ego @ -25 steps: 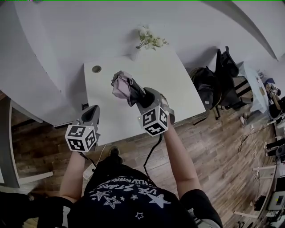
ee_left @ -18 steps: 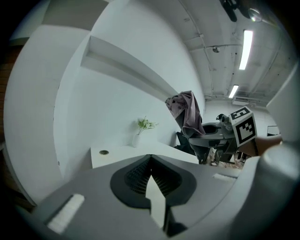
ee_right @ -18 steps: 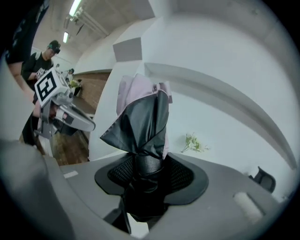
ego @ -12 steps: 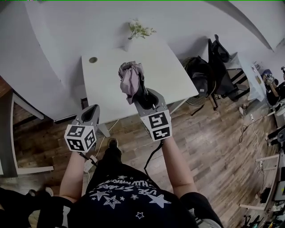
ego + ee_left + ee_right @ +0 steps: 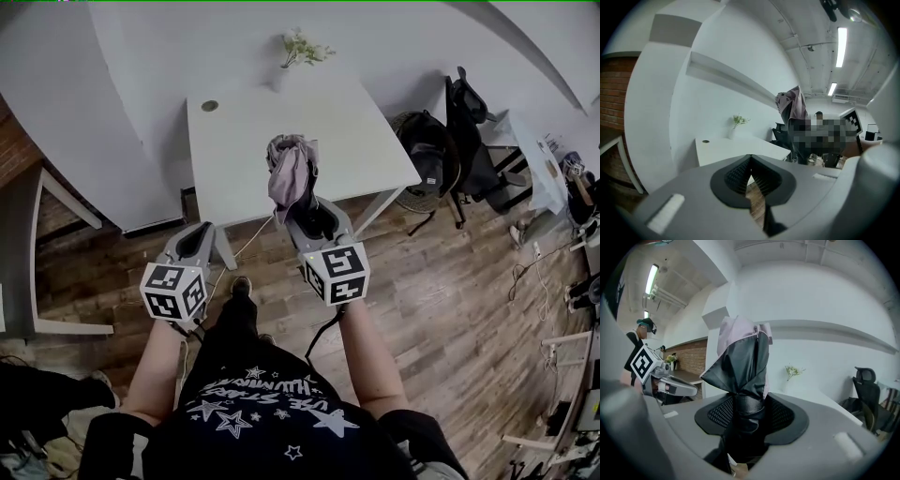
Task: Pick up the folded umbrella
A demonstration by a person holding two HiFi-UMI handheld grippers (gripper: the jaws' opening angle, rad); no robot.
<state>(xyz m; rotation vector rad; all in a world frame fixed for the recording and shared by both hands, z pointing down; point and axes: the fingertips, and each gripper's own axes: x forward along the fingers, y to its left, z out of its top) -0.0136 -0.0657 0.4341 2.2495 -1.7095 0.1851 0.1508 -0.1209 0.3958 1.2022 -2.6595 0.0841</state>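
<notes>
The folded umbrella (image 5: pixel 740 362) sits in the right gripper (image 5: pixel 749 414), whose jaws pinch its black wrapped neck. Its long axis runs up and forward out of the jaws, with the loose pink-and-black canopy end uppermost. Only the head view shows the white table (image 5: pixel 244 131) ahead of both grippers. The left gripper (image 5: pixel 750 174) has its jaws pressed together and empty; its view shows the umbrella up to its right. The shirt lettering (image 5: pixel 253 394) appears upside down and is illegible
</notes>
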